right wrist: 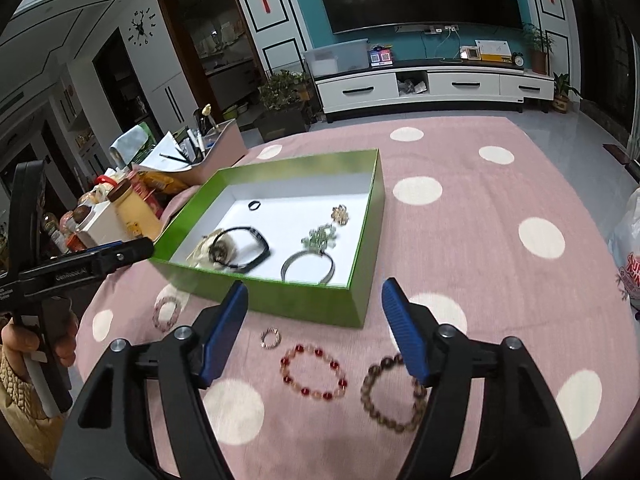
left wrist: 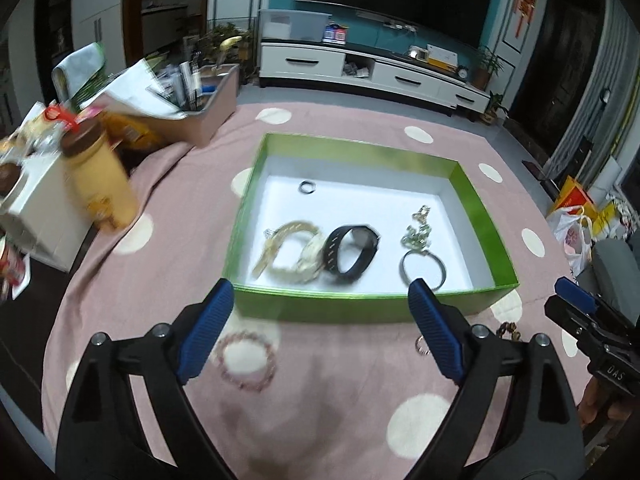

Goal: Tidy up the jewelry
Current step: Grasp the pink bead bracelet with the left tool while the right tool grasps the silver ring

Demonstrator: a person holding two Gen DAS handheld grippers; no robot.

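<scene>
Both grippers hover empty above the pink cloth (right wrist: 460,208). The left gripper (left wrist: 322,322) is spread wide near the pink bead bracelet (left wrist: 248,360); the right gripper (right wrist: 314,330) is spread wide above the red bead bracelet (right wrist: 314,372), with the brown bead bracelet (right wrist: 390,394) and a small ring (right wrist: 271,338) close by. The green box (right wrist: 360,264) already holds watches, a bangle, a ring and a chain. Four pieces remain on the cloth, so I'd call it past halfway. Next comes lowering onto a bracelet and pinching the thin strand. The box's near wall must be cleared; clutter sits well left.
</scene>
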